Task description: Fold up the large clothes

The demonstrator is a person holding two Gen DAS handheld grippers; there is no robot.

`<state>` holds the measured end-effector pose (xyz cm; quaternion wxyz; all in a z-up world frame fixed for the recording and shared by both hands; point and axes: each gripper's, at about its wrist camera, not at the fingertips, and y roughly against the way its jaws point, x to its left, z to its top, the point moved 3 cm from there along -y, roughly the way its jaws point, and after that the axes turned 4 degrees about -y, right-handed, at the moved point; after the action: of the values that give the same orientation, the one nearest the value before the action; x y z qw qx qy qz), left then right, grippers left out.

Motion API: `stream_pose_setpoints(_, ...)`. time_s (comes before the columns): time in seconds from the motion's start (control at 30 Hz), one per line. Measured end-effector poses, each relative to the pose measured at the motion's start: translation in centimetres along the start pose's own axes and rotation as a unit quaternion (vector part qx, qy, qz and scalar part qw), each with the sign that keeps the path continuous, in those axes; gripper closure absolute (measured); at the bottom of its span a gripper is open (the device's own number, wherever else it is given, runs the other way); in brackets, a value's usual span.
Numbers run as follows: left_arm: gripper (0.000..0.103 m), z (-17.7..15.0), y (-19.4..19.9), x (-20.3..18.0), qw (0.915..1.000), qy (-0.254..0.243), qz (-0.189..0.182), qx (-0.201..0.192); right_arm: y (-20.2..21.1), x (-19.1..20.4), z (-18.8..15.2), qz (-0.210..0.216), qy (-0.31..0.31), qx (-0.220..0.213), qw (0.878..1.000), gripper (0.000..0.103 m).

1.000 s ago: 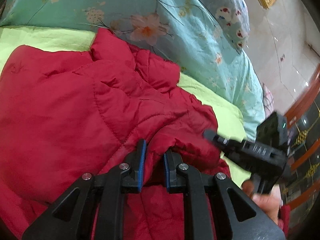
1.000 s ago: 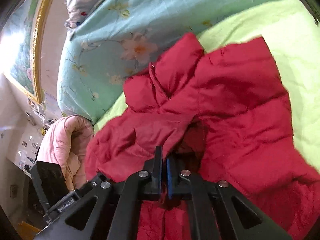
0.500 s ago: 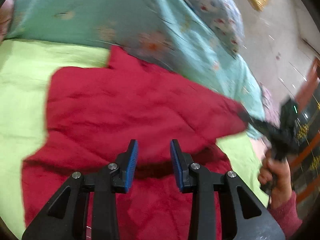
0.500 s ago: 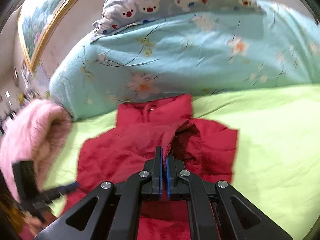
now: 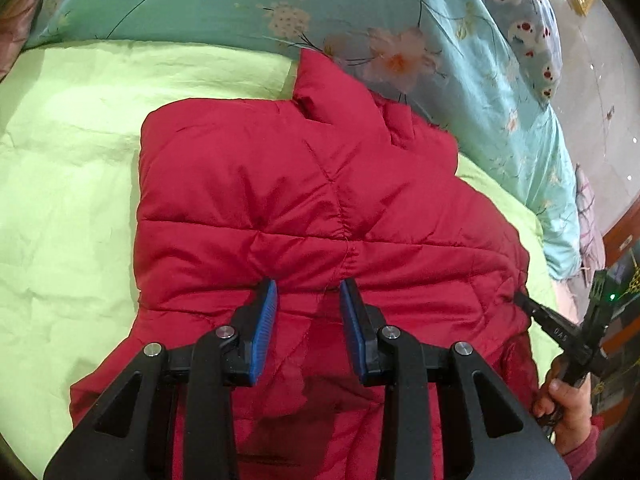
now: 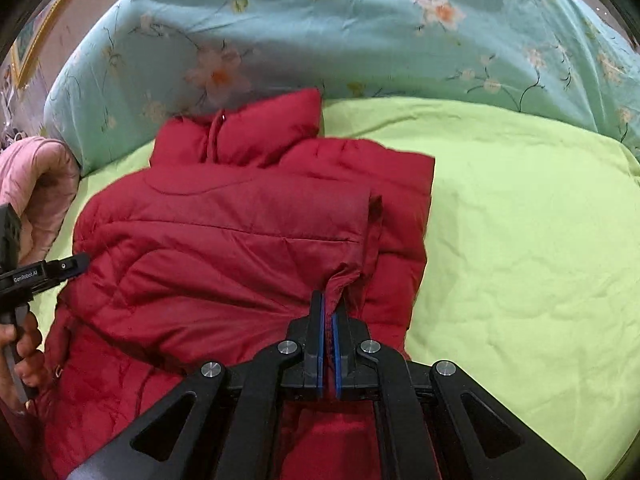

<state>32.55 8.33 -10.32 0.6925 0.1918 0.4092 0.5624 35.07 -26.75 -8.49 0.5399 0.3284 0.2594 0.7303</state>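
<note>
Red quilted jacket (image 6: 248,248) lies on the green bedsheet (image 6: 520,240), collar toward the floral duvet (image 6: 320,32). Right gripper (image 6: 328,336) has its jaws pinched on a fabric edge; I'd lay that flap flat before letting go. Left gripper (image 5: 308,320), jaws wide, holds nothing. Only its view shows the bear-print pillow (image 5: 528,28).
</note>
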Motion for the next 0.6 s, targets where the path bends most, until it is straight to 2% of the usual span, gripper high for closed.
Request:
stream_pose_setpoints(0.23,0.073,-0.2,-0.7,-0.6,0.9998,-0.012,0.014,0.009,-1.7,-0.8,-0.6,-0.008,-0.011,0.04,0.999,0.101)
stream_pose_setpoints(0.3,0.073,-0.2,-0.7,-0.6,0.9997,-0.016,0.016,0.011,-1.4,-0.9,-0.5,-0.006,-0.021,0.037,0.999,0.098)
stream_pose_setpoints(0.4,0.073,-0.2,-0.6,-0.3,0.9998,-0.016,0.011,0.011,0.9,-1.4,0.3,-0.008,-0.058,0.007,0.998,0.087)
stream_pose_setpoints(0.47,0.073,-0.1,-0.6,-0.3,0.9998,-0.016,0.01,0.011,3.5,-0.8,1.3,-0.019,-0.058,-0.04,0.997,0.087)
stream_pose_setpoints(0.53,0.073,-0.1,-0.7,-0.4,0.9997,-0.018,0.012,0.011,5.1,0.7,2.3,-0.011,-0.046,-0.073,0.996,0.086)
stream_pose_setpoints(0.6,0.073,-0.1,-0.7,-0.5,0.9995,-0.022,0.017,0.013,4.6,3.1,3.1,0.02,-0.022,-0.064,0.998,0.086)
